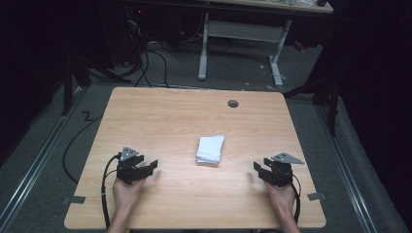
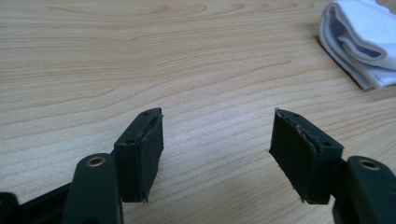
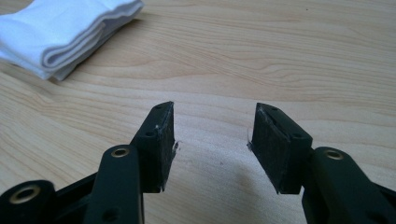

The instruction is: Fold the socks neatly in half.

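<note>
Resting both tongs, left [image 1: 151, 166] and right [image 1: 257, 168], wide open and empty on the table [image 1: 160, 111], either side of the folded white cloth [image 1: 210, 150] lying mid-table between them; likely next: reaching inward to grasp it.

folded cloth [image 2: 359, 39] cut off by frame edge

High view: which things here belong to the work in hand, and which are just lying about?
Part of the work:
- folded white cloth in the middle of the light wooden table
- left tongs, open, empty
- right tongs, open, empty

Just lying about:
- white-legged desk on the floor beyond the table
- black cables on the grey floor
</note>
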